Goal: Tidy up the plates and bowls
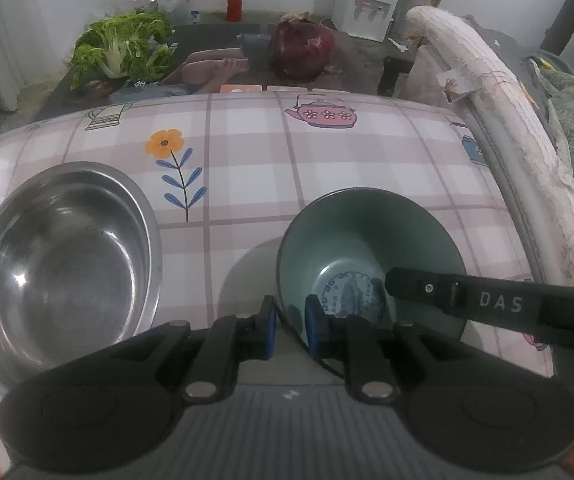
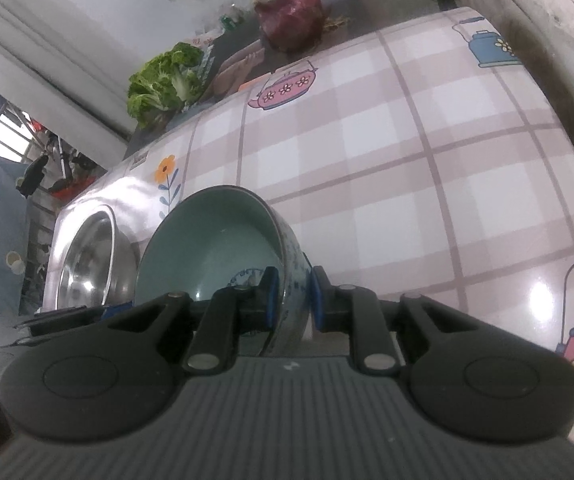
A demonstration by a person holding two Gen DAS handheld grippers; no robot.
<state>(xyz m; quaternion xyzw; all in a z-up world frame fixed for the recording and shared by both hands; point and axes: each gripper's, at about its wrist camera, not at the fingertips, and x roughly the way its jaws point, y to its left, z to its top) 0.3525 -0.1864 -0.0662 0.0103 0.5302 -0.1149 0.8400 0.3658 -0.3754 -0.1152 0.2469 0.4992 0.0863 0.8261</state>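
Observation:
A green ceramic bowl [image 1: 367, 256] with a blue printed base is held tilted above the checked tablecloth [image 1: 287, 160]. My left gripper [image 1: 290, 330] is shut on its near left rim, one blue pad on each side of the wall. My right gripper [image 2: 291, 300] is shut on the same bowl [image 2: 215, 248], its pads across the right wall; one of its fingers [image 1: 487, 300] shows in the left wrist view. A steel bowl [image 1: 63, 264] sits on the cloth to the left, also seen in the right wrist view [image 2: 87, 264].
Beyond the table's far edge lie a leafy green cabbage [image 1: 123, 52], a red cabbage [image 1: 301, 50] and a red jar [image 1: 234, 4]. A padded white chair rail [image 1: 507, 128] runs along the right side. The cloth shows teapot and flower prints.

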